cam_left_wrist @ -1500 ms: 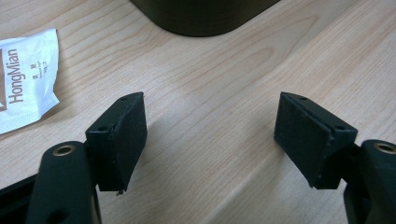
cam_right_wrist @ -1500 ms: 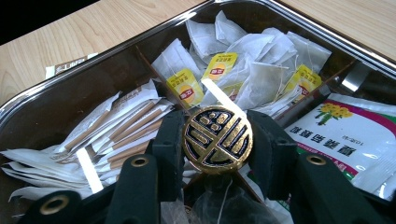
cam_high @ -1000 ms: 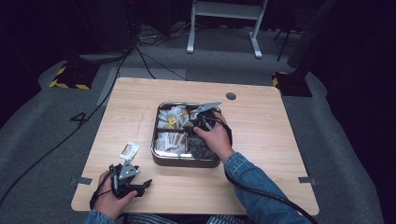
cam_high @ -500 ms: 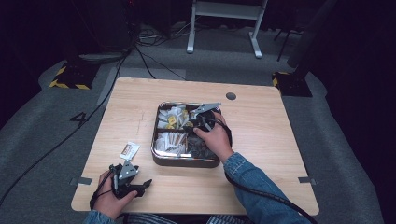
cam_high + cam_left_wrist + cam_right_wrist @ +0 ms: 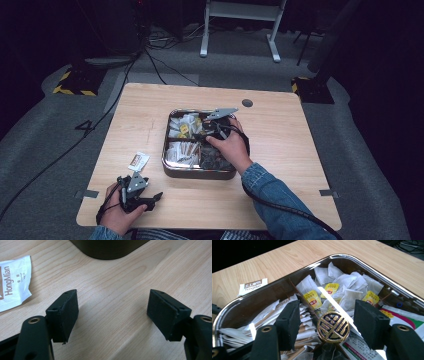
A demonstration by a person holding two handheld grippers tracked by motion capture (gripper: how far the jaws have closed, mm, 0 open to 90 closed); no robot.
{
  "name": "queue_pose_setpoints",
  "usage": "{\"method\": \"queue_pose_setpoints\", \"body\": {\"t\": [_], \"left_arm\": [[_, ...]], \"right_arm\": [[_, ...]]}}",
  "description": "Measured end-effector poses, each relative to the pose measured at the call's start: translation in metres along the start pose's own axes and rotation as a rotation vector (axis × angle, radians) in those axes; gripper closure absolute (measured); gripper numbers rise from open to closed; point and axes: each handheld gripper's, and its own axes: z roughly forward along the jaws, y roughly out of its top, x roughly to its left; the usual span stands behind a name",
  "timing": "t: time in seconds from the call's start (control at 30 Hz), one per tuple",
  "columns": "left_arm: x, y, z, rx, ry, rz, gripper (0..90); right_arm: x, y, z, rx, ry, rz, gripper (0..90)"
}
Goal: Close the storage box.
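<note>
The right tongs [image 5: 329,322] hang wide open over the metal tray [image 5: 197,172], one side each way of its round gold knob [image 5: 333,327], likely to grab it, while the left tongs [image 5: 113,315] rest open and empty on the tabletop [image 5: 280,125] near a white packet [image 5: 12,282].

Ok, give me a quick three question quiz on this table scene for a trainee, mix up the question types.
1. True or false: the left tongs are shut on the white packet.
2. The right tongs hover over: A) bare table B) the metal tray C) the floor.
3. Fill in: the gold round knob sits ____ the right tongs' jaws.

Key: 1 false; 2 B; 3 between.
</note>
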Motion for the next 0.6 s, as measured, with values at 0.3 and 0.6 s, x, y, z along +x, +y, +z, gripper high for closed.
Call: {"method": "queue_pose_setpoints", "body": {"t": [0.3,0.6], "left_arm": [[0.0,0.0,0.0,0.0,-0.001,-0.001,25.8],[0.0,0.0,0.0,0.0,-0.002,-0.001,25.8]], "right_arm": [[0.003,0.003,-0.038,-0.024,-0.016,-0.021,41.2],[-0.009,-0.005,-0.082,-0.055,-0.02,0.027,38.7]]}}
